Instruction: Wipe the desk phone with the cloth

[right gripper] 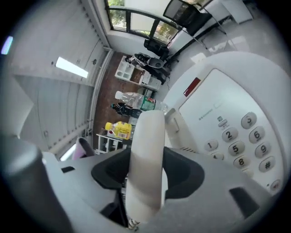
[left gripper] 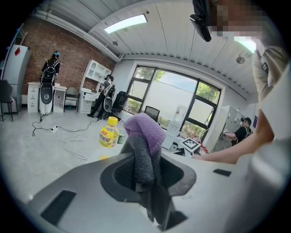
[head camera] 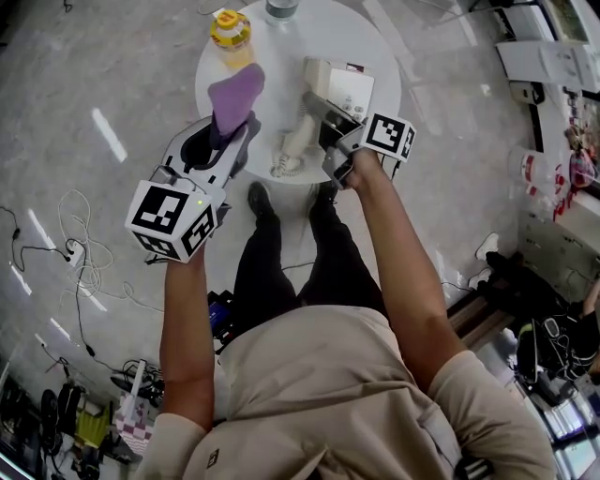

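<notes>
A purple and grey cloth (head camera: 236, 94) sticks up from my left gripper (head camera: 228, 133), whose jaws are shut on its lower end (left gripper: 144, 159); the gripper hovers at the round white table's (head camera: 375, 52) left edge. The white desk phone (head camera: 339, 86) sits on the table, its keypad (right gripper: 236, 136) close in the right gripper view. My right gripper (head camera: 317, 120) is shut on the phone's white handset (head camera: 295, 145), which is off the base and runs between the jaws (right gripper: 146, 154). The coiled cord (head camera: 281, 170) hangs from its lower end.
A yellow bottle (head camera: 231, 31) and a clear bottle (head camera: 279, 9) stand at the table's far side. Cables (head camera: 80, 272) lie on the floor to the left. The person's legs and shoes (head camera: 258, 199) are just below the table's near edge.
</notes>
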`<act>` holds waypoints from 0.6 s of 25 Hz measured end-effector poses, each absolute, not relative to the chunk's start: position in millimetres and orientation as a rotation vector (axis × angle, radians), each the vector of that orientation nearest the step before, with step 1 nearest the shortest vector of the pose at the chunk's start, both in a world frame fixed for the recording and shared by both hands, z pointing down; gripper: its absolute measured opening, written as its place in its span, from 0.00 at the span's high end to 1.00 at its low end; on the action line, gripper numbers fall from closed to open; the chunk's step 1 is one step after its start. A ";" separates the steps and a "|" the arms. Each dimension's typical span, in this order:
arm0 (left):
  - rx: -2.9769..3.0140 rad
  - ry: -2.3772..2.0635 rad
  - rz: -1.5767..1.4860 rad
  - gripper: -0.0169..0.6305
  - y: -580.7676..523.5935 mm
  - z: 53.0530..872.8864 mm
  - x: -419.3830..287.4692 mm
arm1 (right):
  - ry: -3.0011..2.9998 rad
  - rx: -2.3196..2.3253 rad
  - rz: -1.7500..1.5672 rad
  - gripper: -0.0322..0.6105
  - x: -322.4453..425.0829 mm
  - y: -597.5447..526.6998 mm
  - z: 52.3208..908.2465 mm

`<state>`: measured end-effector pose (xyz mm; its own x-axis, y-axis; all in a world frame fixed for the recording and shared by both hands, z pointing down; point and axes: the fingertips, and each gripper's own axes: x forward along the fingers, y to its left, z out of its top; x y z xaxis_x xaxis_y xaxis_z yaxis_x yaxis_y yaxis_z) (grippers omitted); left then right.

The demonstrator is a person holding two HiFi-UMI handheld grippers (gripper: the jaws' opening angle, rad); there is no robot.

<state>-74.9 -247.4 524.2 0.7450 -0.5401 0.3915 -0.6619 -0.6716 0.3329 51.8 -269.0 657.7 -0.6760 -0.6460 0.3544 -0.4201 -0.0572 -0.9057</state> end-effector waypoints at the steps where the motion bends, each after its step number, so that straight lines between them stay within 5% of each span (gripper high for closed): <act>1: 2.482 -0.899 0.354 0.83 -248.2 525.5 -71.3 | 2.004 -1.121 -1.823 0.62 53.1 -266.9 653.9; 15: 2.385 -0.713 0.235 0.83 -265.9 542.8 -22.9 | 1.913 -0.382 -1.705 0.62 13.1 -232.6 570.1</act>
